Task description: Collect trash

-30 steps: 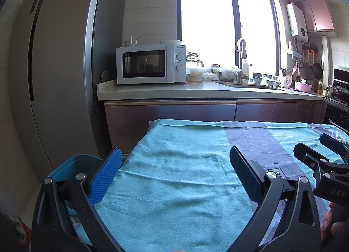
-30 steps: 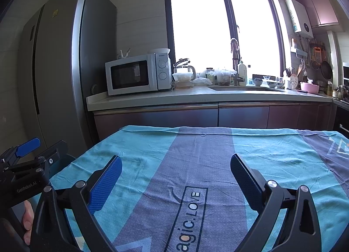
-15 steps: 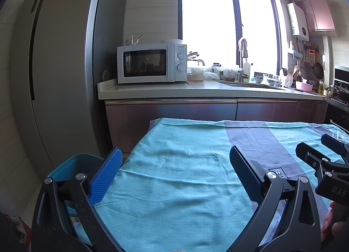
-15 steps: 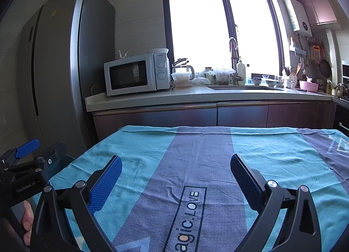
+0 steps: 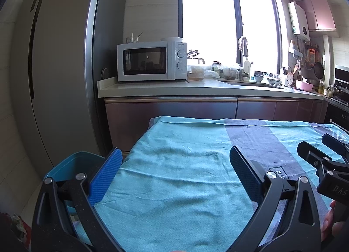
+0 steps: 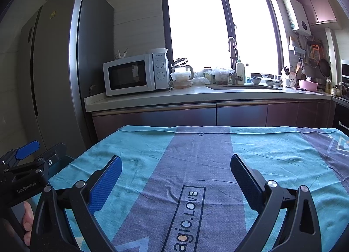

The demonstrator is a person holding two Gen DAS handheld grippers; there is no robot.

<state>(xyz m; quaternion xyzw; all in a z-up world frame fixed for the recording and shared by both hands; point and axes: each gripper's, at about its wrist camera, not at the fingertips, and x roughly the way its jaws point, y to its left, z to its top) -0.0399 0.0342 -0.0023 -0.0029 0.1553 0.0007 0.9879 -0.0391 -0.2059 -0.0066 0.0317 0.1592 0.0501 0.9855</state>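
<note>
My left gripper hangs open over the left part of a table covered by a teal and grey cloth, nothing between its blue pads. A teal bin stands on the floor just off the table's left edge, below the left finger. My right gripper is open too, above the cloth's grey stripe with printed letters. Each gripper shows at the edge of the other's view: the right gripper, the left gripper. No trash shows on the cloth in either view.
Behind the table runs a kitchen counter with a white microwave, a sink with a tap and several jars and bowls. A tall grey fridge stands at the left. A hand holds the left tool.
Both views have shifted very slightly; the grippers stay open and hover in nearly the same place over the cloth.
</note>
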